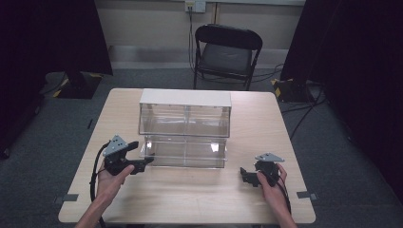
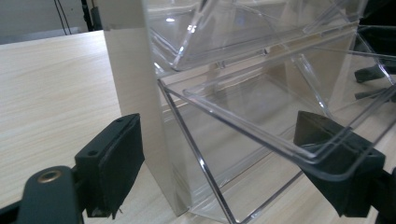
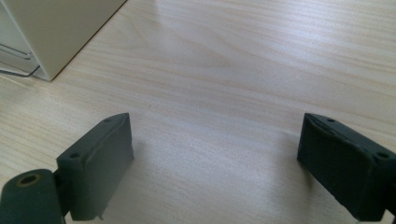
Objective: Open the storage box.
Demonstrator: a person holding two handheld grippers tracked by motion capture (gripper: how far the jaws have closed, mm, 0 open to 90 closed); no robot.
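Pale wooden table bearing clear drawer cabinet

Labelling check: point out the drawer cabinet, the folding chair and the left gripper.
drawer cabinet [image 1: 185, 97]: high view, on its white top panel.
folding chair [image 1: 224, 58]: high view, on the seat.
left gripper [image 1: 148, 160]: high view, between its jaw tips.

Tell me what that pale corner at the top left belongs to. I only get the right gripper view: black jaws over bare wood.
Observer: It is the side wall of a cabinet with clear drawers, two tiers high, standing mid-table.
Operator: Are the drawers shut?
Observer: The lower drawer stands out forward of the tier above, and it looks empty.
Operator: What is the other hand doing?
Observer: The left gripper is at that drawer's left front corner, with its jaws open to either side of the clear rim.
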